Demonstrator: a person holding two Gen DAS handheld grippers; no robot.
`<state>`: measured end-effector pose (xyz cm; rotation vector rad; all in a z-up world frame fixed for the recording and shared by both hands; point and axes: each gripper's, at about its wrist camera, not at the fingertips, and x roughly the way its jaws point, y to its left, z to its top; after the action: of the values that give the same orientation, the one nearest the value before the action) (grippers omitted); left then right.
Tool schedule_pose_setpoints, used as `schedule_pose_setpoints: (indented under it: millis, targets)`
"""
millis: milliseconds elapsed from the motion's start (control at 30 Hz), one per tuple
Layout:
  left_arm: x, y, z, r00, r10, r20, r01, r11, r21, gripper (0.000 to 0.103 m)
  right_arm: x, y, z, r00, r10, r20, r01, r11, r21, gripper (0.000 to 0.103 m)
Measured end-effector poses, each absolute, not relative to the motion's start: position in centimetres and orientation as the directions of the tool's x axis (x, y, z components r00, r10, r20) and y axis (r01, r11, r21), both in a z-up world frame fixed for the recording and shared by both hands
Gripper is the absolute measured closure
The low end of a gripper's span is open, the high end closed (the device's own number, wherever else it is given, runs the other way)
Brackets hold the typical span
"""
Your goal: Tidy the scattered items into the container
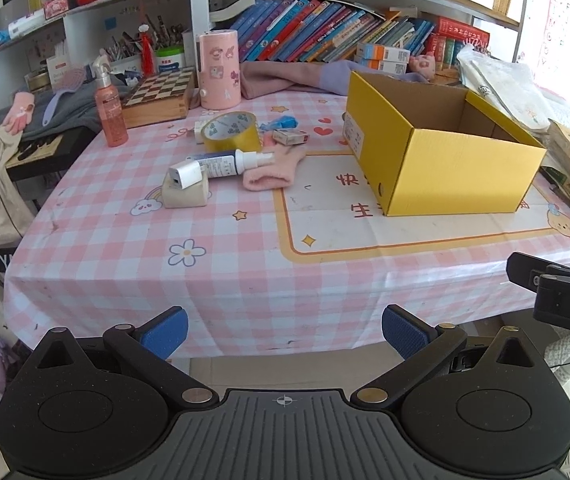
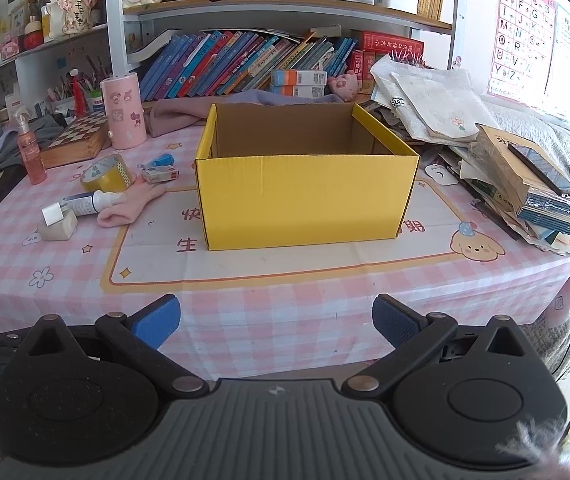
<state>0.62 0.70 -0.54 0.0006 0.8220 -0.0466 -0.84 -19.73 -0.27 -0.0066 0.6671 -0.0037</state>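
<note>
An open, empty yellow cardboard box (image 1: 449, 168) (image 2: 305, 196) stands on the pink checked tablecloth. Left of it lie scattered items: a yellow tape roll (image 1: 231, 131) (image 2: 105, 174), a blue-and-white spray bottle (image 1: 233, 162) (image 2: 89, 202), a pink glove (image 1: 275, 170) (image 2: 127, 210), a white charger (image 1: 185, 174) (image 2: 52, 214) on a beige block (image 1: 185, 195), a small carton (image 1: 291, 136) (image 2: 159, 175) and a blue wrapper (image 1: 281, 123). My left gripper (image 1: 284, 330) and right gripper (image 2: 276, 320) are open and empty, held off the table's near edge.
A pink spray bottle (image 1: 109, 112), a chessboard box (image 1: 161, 98) and a pink cylinder (image 1: 219, 70) stand at the back left. Books line the shelf behind. A pile of papers and books (image 2: 525, 176) crowds the right side. The right gripper's body (image 1: 565, 292) shows at the left view's right edge.
</note>
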Motion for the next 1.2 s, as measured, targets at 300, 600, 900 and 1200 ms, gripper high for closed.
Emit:
schedule_pose_setpoints:
  millis: [300,600,900,1200]
  targets:
    - [0.8,1.0,-0.5,0.680,-0.026,-0.732,0.018,1.000,-0.019,0.000,-1.1,-19.8,-0.5,0.789,-0.004,-0.614,0.001,1.000,-0.006,0.000]
    - [1.3,0.1,-1.0,0.661,-0.042,-0.749,0.050,0.999,-0.011,0.000,-1.6,-20.8,-0.3,0.787,-0.028,-0.616,0.040,0.999,0.006,0.000]
    - [1.6,-0.6,-1.1,0.650,-0.064,-0.757,0.085,0.996,-0.012,0.000,-2.0,-21.5,0.2,0.793,-0.050,-0.607,0.067,0.998,0.006,0.000]
    - [1.7,-0.8,-1.1,0.648,-0.075,-0.758,0.099,0.995,-0.014,0.000,-1.9,-21.5,0.1,0.786,-0.064,-0.615,0.079,0.997,-0.002,0.000]
